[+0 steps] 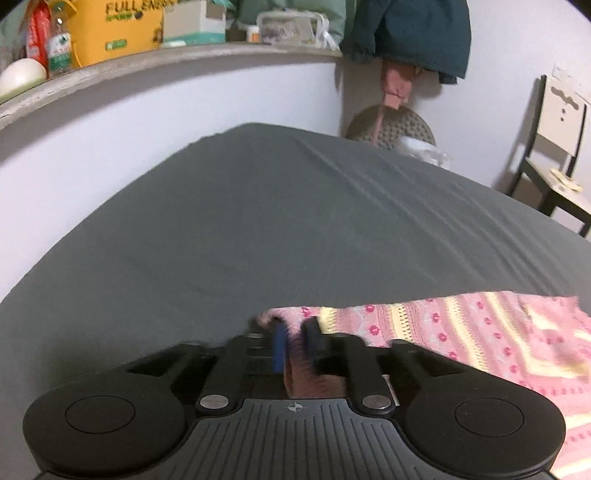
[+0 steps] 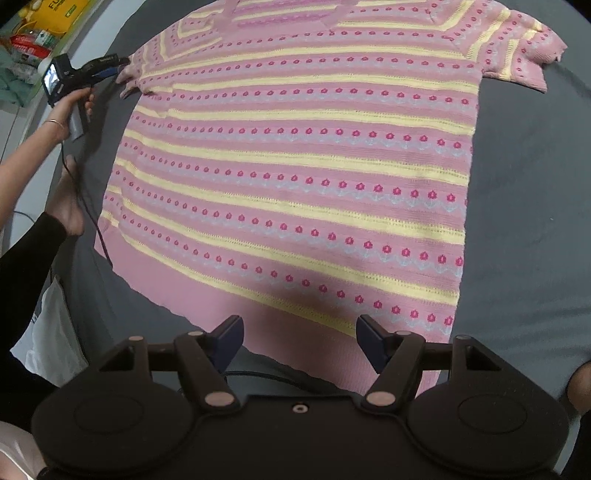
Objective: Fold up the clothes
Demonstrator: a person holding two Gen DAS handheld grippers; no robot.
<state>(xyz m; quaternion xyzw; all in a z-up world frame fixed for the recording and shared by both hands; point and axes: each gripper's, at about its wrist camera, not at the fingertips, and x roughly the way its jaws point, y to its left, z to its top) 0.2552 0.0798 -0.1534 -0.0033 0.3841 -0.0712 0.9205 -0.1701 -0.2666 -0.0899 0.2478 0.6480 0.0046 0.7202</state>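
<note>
We pinched the sleeve edge of the pink sweater (image 2: 295, 166), spread flat on the grey bed (image 1: 258, 221), with our left gripper (image 1: 293, 341), while our right gripper (image 2: 300, 341) hovered agape over its hem.

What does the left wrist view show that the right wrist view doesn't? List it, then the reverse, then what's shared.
Left wrist only: the chair, the hanging green jacket, and the left gripper shut on the sweater's sleeve.

Right wrist only: the whole pink sweater spread flat, the open right gripper above its hem, and the person's hand.

Shared: sweater, grey bedsheet, cluttered shelf.
</note>
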